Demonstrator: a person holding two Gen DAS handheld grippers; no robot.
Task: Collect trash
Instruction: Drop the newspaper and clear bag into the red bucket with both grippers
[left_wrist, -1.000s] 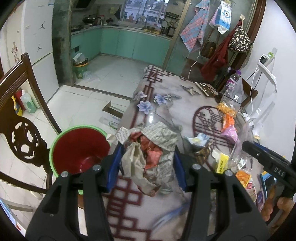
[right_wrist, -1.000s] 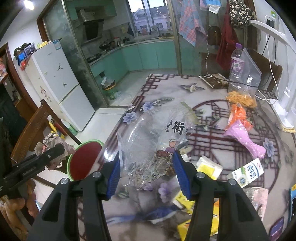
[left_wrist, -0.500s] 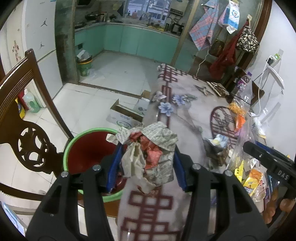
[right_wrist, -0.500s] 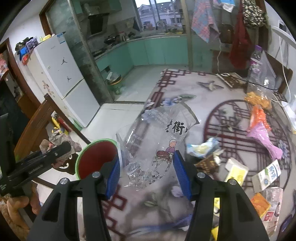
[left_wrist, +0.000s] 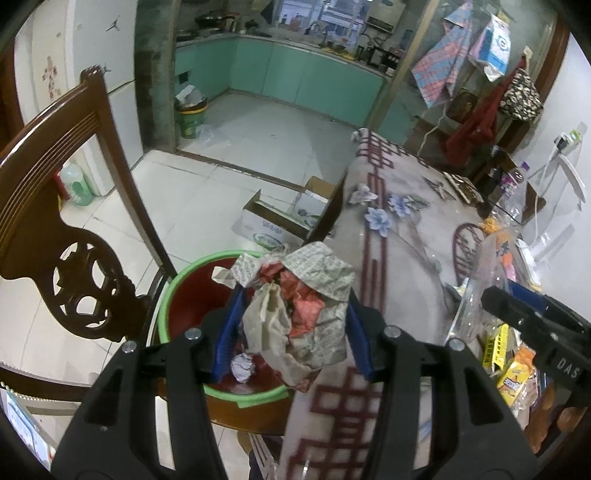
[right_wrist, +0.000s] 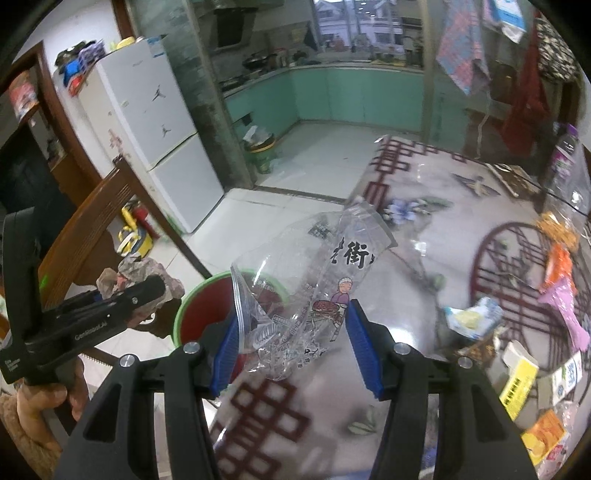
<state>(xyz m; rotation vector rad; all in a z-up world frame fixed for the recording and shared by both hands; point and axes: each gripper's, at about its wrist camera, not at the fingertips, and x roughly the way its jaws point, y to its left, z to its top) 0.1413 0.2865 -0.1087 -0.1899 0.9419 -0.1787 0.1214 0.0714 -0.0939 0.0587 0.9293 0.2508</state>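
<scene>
Left gripper (left_wrist: 291, 328) clamps crumpled newspaper wad (left_wrist: 303, 314), frame centre, over red bin (left_wrist: 192, 295) at lower left. Right gripper (right_wrist: 293, 350) pinches clear plastic bag (right_wrist: 314, 280), centre, beside the bin.

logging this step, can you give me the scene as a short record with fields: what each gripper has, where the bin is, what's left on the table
left gripper: shut on crumpled newspaper wad, over the bin's rim
right gripper: shut on clear printed plastic bag
bin: red basin with green rim, beside the table edge, a paper ball inside
table: wrappers and cartons remain, among them a yellow carton
</scene>
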